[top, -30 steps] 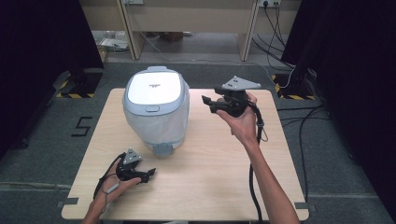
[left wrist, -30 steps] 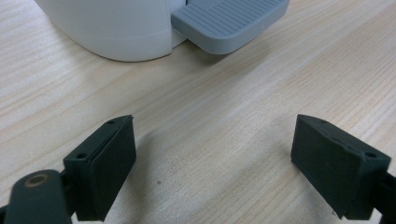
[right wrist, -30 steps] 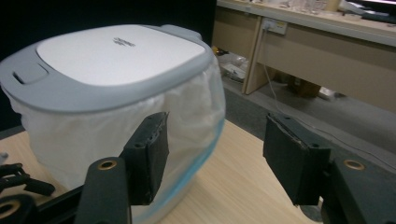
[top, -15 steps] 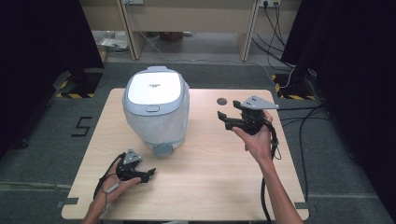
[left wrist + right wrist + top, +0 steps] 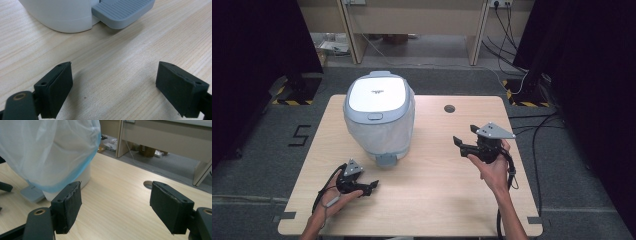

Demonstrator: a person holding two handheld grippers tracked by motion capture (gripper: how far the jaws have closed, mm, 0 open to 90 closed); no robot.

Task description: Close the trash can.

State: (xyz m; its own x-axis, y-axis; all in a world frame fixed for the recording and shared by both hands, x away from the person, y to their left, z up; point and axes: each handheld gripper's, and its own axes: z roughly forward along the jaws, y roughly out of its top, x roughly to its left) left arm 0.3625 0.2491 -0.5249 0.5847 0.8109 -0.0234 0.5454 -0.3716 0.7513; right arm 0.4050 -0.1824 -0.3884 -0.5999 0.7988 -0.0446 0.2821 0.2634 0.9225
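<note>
On wooden table [image 5: 432, 200]: lined bin [image 5: 379, 117]; left gripper [image 5: 368, 187], right gripper [image 5: 460, 145] both agape, empty

Right tool [image 5: 462, 145] moved away from pedal bin [image 5: 379, 117], lower, nearer table edge; jaws opened, empty.

Left gripper [image 5: 371, 188] low, right gripper [image 5: 459, 144] raised; both agape.
</note>
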